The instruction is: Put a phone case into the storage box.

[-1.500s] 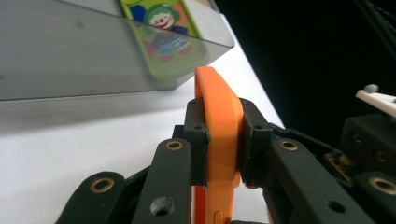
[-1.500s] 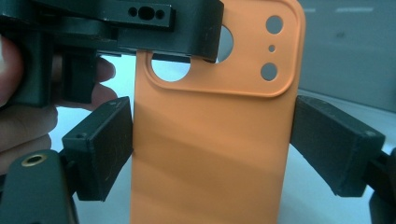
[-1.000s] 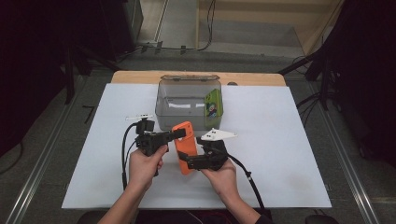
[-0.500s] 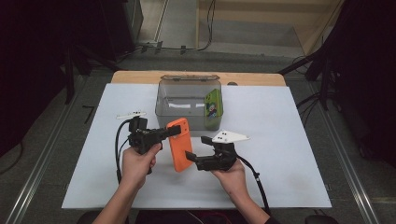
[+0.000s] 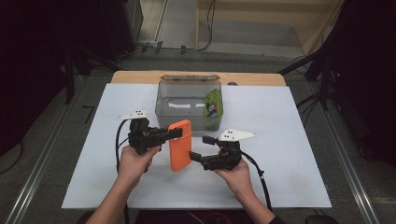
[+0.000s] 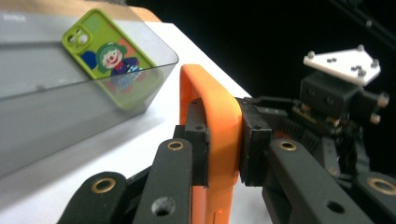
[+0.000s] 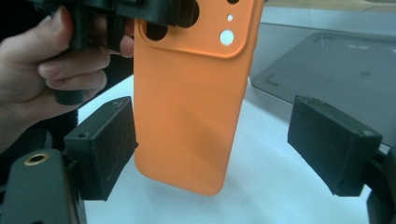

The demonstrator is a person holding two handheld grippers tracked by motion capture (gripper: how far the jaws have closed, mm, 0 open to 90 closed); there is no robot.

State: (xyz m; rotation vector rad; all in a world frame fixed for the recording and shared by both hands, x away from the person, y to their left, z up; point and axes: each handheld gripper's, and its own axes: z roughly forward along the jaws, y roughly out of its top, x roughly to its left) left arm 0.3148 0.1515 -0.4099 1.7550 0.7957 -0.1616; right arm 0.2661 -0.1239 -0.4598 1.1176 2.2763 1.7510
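Orange phone case (image 5: 180,145), left gripper (image 5: 173,133) clamped

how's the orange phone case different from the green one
The orange phone case is plain and hangs clamped in the left tool above the table; the green phone case has a clown picture and leans inside the clear bin, touched by neither tool. Both are phone cases with camera cutouts.

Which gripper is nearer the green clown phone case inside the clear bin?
Right. The right gripper sits just in front of the green case; the left gripper, clamping the orange case, is farther left.
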